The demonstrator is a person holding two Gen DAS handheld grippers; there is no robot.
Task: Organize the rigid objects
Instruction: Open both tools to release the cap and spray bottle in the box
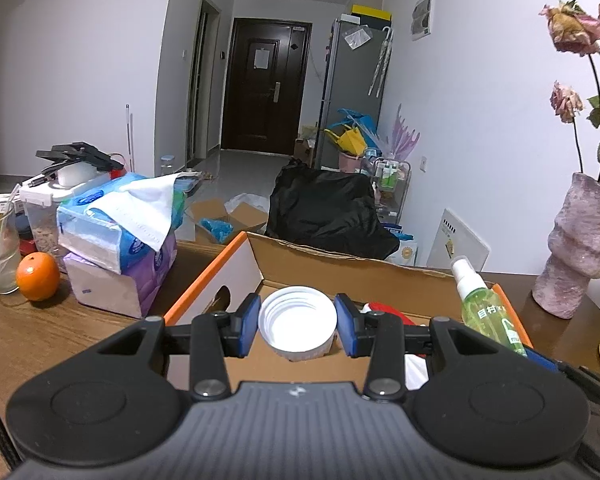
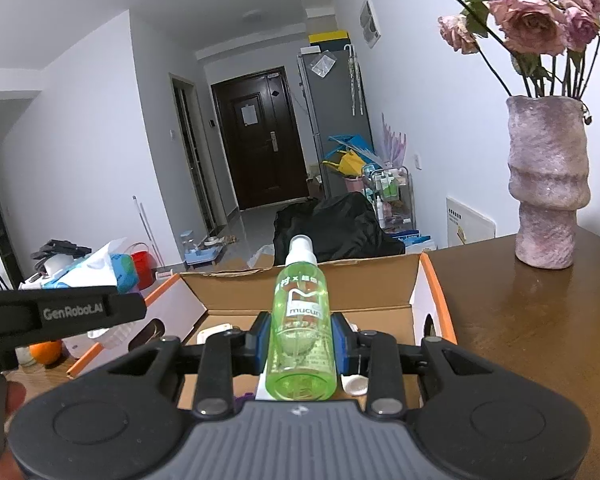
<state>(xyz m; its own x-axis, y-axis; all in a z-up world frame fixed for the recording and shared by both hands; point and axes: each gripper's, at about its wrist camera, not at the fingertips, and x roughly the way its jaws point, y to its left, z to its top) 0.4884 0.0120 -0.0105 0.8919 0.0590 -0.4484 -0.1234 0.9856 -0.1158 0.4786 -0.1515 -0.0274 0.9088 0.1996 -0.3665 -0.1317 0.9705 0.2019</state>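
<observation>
Both grippers loaded over the box

The left gripper (image 1: 297, 325) is clamped on a white lid (image 1: 297, 322), open side facing the camera, above the cardboard box (image 1: 340, 268). Beside it on the right, the right gripper (image 2: 301, 340) is clamped on a green spray bottle (image 2: 301, 320), nozzle pointing ahead over the same box.

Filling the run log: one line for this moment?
left gripper: white lid | right gripper: green spray bottle | both above cardboard box
</observation>
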